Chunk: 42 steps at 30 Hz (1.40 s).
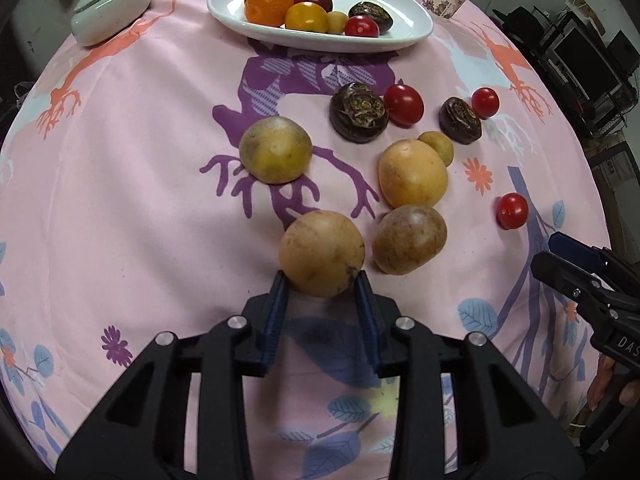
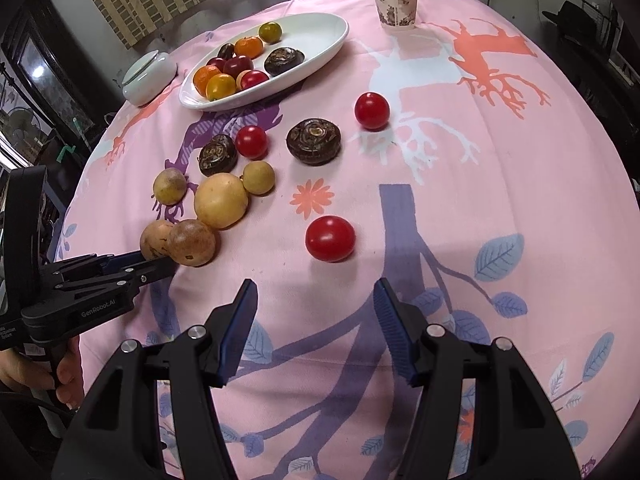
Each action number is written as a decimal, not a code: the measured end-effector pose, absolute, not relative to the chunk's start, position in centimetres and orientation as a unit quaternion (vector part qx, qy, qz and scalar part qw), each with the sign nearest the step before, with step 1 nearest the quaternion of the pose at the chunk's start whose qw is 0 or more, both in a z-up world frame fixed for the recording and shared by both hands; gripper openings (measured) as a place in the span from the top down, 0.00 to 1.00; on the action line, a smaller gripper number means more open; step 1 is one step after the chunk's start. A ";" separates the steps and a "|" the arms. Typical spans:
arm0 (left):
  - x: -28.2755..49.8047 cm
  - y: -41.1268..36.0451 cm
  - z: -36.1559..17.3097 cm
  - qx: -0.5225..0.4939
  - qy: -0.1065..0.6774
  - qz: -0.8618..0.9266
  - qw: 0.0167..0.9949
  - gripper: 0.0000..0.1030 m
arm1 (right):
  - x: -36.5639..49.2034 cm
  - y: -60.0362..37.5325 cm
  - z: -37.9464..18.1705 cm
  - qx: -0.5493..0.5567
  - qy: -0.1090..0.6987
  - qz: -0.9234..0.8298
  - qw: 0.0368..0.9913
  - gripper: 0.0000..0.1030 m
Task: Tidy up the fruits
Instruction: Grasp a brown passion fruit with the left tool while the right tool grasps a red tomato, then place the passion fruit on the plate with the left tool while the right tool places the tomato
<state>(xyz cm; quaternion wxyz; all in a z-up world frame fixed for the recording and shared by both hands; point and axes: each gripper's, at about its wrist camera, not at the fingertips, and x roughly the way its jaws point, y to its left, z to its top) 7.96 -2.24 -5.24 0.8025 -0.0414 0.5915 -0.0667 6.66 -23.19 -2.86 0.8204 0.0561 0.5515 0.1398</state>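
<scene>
Presently the left gripper (image 1: 321, 280) is clamped on the nearest tan round fruit (image 1: 322, 253), one blue pad on each flank of its lower half; the fruit sits at the near edge of the loose cluster on the pink tablecloth (image 1: 120, 200). Whether it has left the cloth cannot be told from either view.

The relation that governs the next move: the white oval plate (image 1: 400, 36), already holding mandarins, tomatoes and a dark water chestnut, lies straight ahead of the left gripper at the far side of the table. Between the two, a greenish-tan fruit (image 1: 276, 154) lies close beside the direct line and a larger yellow fruit (image 1: 413, 173) to its right. In my judgement the held fruit must be carried over these, not pushed through. A brown-tan fruit (image 1: 409, 239) lies just beside the held one on its right; contact on lift is a risk.

The right gripper (image 2: 316, 294) stands open and empty, jaws well apart. A cherry tomato (image 2: 330, 238) lies directly ahead of it, nearer to this hand than to the left, and is its likely next target. A paper cup (image 2: 394, 2) stands well clear at the far edge.
</scene>
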 end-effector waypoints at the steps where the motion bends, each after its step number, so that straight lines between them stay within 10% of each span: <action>1: 8.0 -2.1 -5.3 -0.045 0.591 -0.068 0.802 0.67 | 6.9 -23.1 -2.9 0.051 0.550 0.139 0.822 0.41; 7: 8.3 -1.8 -5.5 -0.051 0.592 -0.070 0.801 0.67 | 8.4 -22.3 -3.9 0.020 0.543 0.129 0.830 0.43; 14: 9.0 -1.3 -5.6 -0.070 0.597 -0.067 0.796 0.65 | 10.4 -21.7 -5.3 -0.003 0.551 0.126 0.825 0.70; 42: 10.5 -0.4 -1.7 -0.097 0.558 -0.061 0.822 0.60 | 10.9 -21.2 -0.3 0.048 0.518 0.174 0.836 0.71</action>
